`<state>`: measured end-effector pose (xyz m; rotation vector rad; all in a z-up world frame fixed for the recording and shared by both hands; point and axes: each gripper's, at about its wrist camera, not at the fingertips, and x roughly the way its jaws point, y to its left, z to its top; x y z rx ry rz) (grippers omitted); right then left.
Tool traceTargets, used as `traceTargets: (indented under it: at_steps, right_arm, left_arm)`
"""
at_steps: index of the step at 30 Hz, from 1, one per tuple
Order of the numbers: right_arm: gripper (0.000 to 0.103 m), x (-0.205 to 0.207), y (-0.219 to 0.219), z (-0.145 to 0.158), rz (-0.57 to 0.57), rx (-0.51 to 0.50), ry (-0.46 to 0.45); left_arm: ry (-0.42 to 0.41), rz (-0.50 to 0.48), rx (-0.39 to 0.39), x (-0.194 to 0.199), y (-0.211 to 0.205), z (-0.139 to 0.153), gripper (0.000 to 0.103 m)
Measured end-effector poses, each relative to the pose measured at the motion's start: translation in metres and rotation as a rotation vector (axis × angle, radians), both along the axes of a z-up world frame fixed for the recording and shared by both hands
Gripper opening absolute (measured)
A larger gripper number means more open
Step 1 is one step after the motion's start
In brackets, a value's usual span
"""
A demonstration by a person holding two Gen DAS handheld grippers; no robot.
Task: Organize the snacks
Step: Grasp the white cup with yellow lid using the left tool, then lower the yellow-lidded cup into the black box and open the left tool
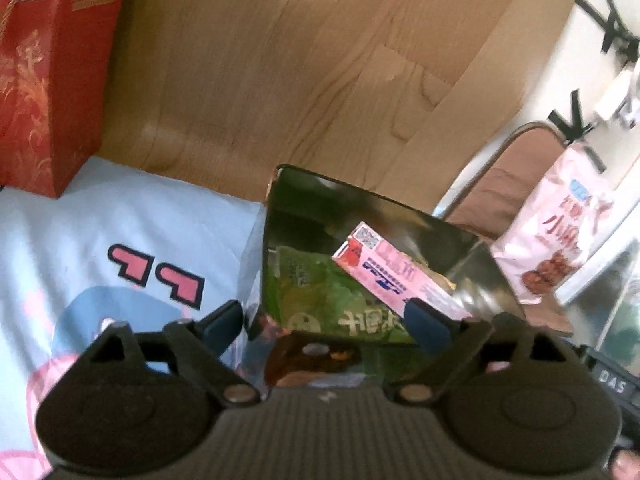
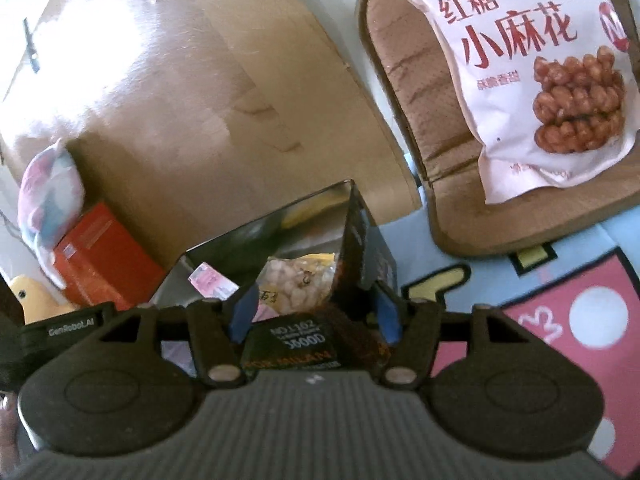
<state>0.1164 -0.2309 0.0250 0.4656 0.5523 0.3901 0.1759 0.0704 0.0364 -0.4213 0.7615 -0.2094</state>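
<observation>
A black box with shiny inner walls (image 1: 292, 200) stands on the bed. In it lie a green snack bag (image 1: 320, 292) and a pink carton (image 1: 392, 276). My left gripper (image 1: 324, 320) is open and straddles the box's near left corner. In the right wrist view the same box (image 2: 360, 236) holds a bag of pale nuts (image 2: 300, 280) and the pink carton (image 2: 212, 280). My right gripper (image 2: 316, 316) is open around the box's near right corner. A pink-white bag of brown-sugar twists (image 2: 520, 64) lies on a brown cushion (image 2: 420, 100); it also shows in the left wrist view (image 1: 556, 232).
A red gift box (image 1: 52, 72) stands at the back left on the light-blue cartoon sheet (image 1: 120, 232). A wooden headboard (image 1: 300, 60) rises behind. In the right wrist view there are a rolled cloth (image 2: 48, 204), an orange-red box (image 2: 100, 260) and a yellow toy (image 2: 32, 296).
</observation>
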Motion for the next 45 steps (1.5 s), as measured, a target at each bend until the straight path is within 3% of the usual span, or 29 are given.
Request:
traceTargets:
  at_steps: [5,9,13,17,18,19,22,27,30,33,35,36,39,45]
  right_arm:
    - [0.068,-0.019,-0.011,0.006,-0.039,0.007,-0.054]
    - [0.069,-0.058,-0.006,0.001,0.124,0.023,-0.085]
    - [0.068,-0.092,0.039,-0.008,0.306,-0.136,-0.132]
    - [0.067,-0.095,0.077,-0.017,0.319,-0.333,-0.139]
    - [0.063,-0.096,0.081,-0.020,0.323,-0.366,-0.139]
    - [0.050,-0.097,0.084,-0.022,0.329,-0.395,-0.145]
    - [0.050,-0.114,0.080,-0.021,0.418,-0.387,-0.162]
    - [0.052,-0.149,0.086,-0.021,0.517,-0.424,-0.214]
    - [0.059,-0.159,0.086,-0.024,0.538,-0.409,-0.220]
    - [0.060,-0.153,0.091,-0.033,0.530,-0.430,-0.188]
    - [0.060,-0.152,0.091,-0.035,0.530,-0.419,-0.197]
    - [0.060,-0.151,0.092,-0.035,0.535,-0.417,-0.200]
    - [0.037,-0.153,0.094,-0.031,0.510,-0.428,-0.233]
    - [0.034,-0.148,0.087,-0.001,0.427,-0.423,-0.372]
  left_arm:
    - [-0.047,0.034,-0.069,-0.049,0.032,0.011,0.090]
    - [-0.013,-0.033,-0.135,-0.087,0.030,-0.001,0.081]
    - [0.025,-0.083,-0.153,-0.106,0.015,-0.016,0.076]
    - [0.064,-0.138,-0.189,-0.119,0.003,-0.023,0.073]
    - [0.064,-0.149,-0.188,-0.124,0.000,-0.024,0.073]
    - [0.065,-0.162,-0.189,-0.129,-0.002,-0.024,0.073]
    - [0.067,-0.217,-0.206,-0.143,-0.009,-0.027,0.073]
    - [0.026,-0.264,-0.078,-0.168,-0.027,-0.023,0.067]
    - [0.035,-0.269,-0.066,-0.176,-0.027,-0.023,0.061]
    - [0.027,-0.262,-0.040,-0.180,-0.026,-0.025,0.055]
    - [0.032,-0.258,-0.048,-0.179,-0.024,-0.025,0.044]
    - [0.043,-0.250,-0.060,-0.178,-0.023,-0.025,0.044]
    - [0.022,-0.232,-0.068,-0.175,-0.021,-0.016,0.044]
    - [-0.091,-0.261,-0.038,-0.150,-0.027,0.027,0.045]
